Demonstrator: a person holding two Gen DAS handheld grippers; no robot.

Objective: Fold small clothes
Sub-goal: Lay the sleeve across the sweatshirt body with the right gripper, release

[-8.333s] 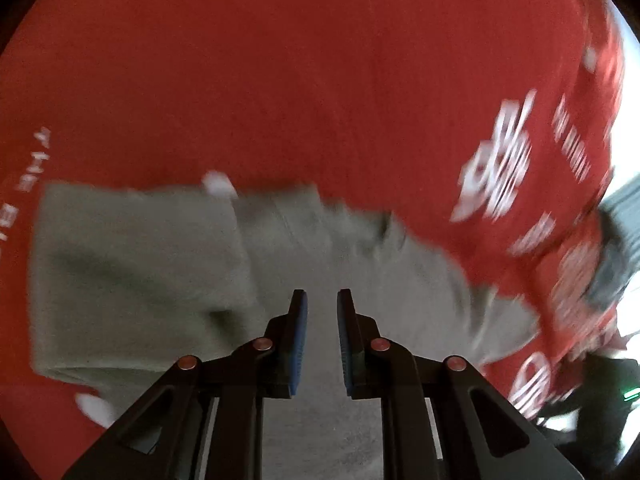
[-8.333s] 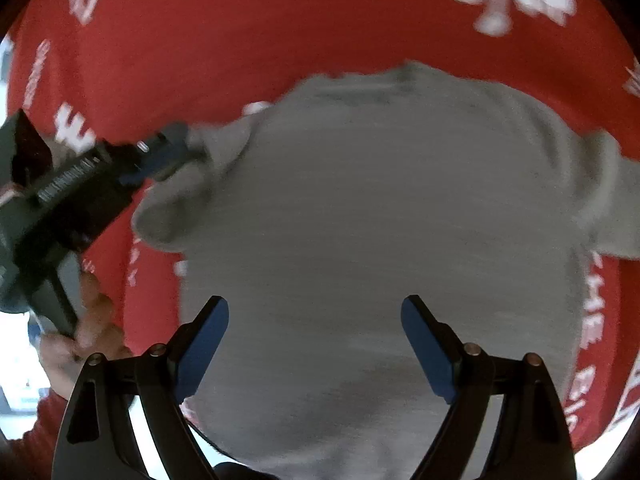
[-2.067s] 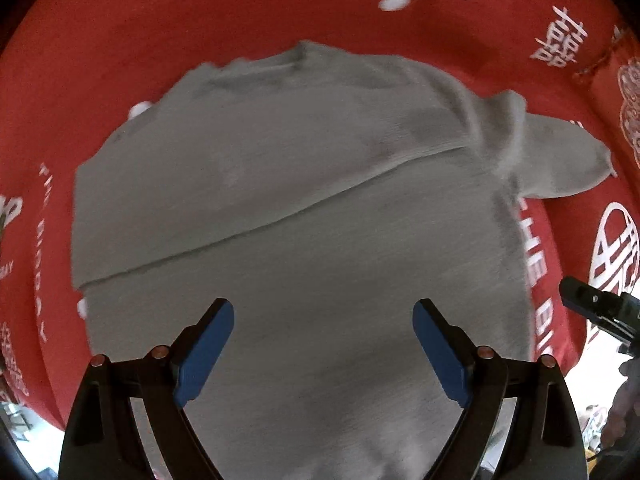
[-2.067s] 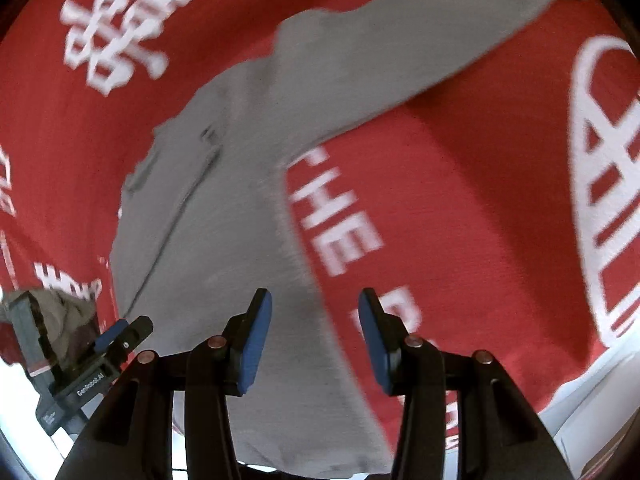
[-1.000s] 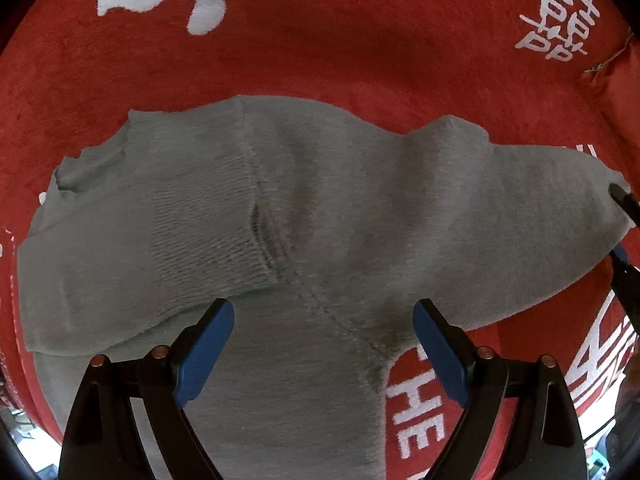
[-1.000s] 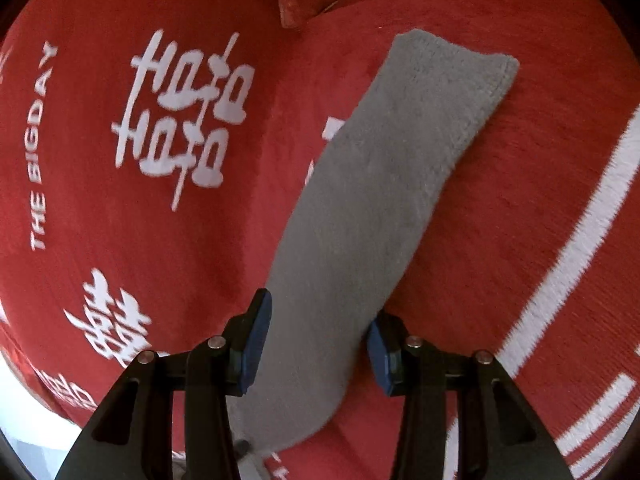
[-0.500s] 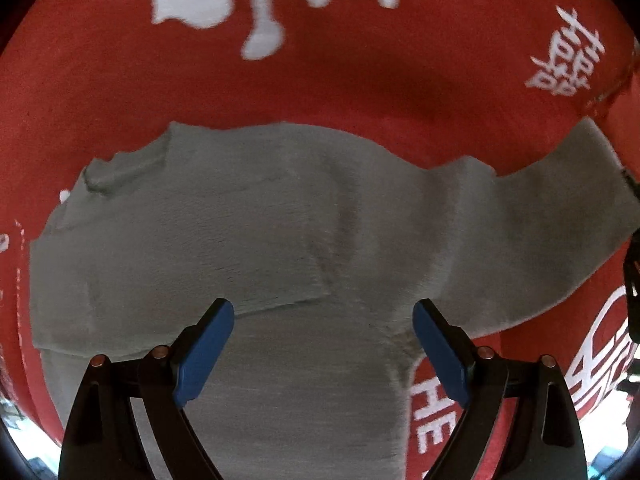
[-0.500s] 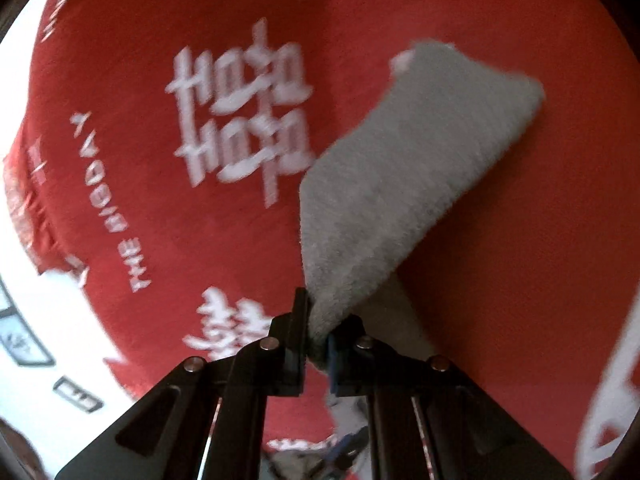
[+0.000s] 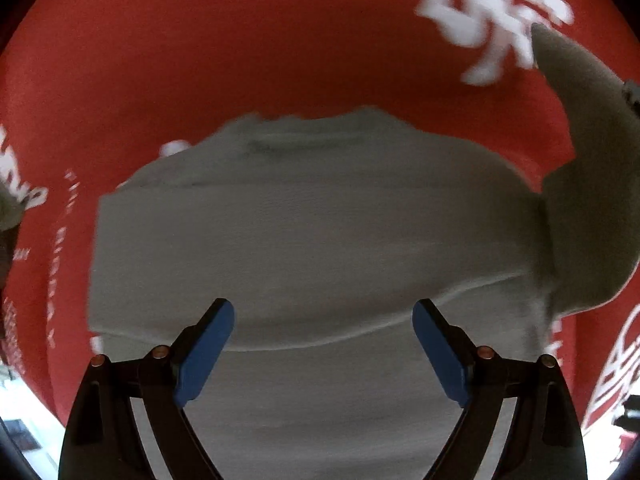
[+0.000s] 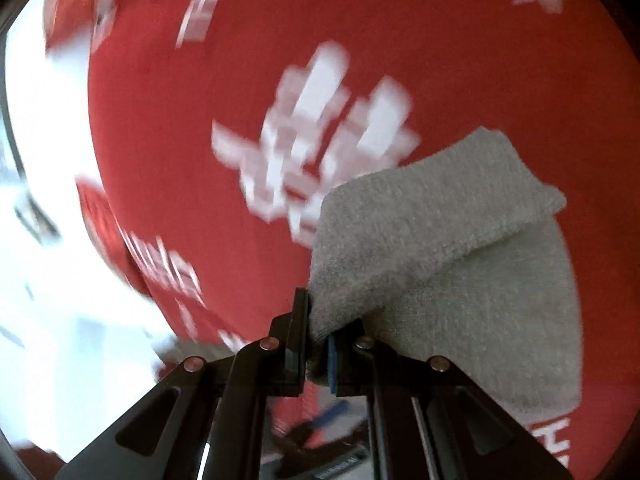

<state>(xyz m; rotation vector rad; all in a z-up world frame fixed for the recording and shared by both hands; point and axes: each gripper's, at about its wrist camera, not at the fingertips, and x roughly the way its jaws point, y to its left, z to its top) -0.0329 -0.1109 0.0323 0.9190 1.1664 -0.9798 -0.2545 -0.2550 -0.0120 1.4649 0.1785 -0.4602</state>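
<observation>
right tool [image 10: 318, 344] pinching sleeve [image 10: 420, 236], left tool [image 9: 322, 350] over sweater [image 9: 320, 220]

A small grey knitted sweater [image 9: 320, 232] lies flat on the red cloth [image 9: 240, 60] printed with white characters, its neckline at the far edge and its hem toward the camera in the left wrist view. One sleeve is folded across the chest, its edge a pale curved ridge running over the body. The other sleeve [image 9: 580, 184] is lifted off the red cloth at the sweater's right side, rising in a tall fold. In the right wrist view that sleeve's ribbed cuff [image 10: 420, 240] is doubled over and pinched, hanging above the red cloth beside the white characters.
</observation>
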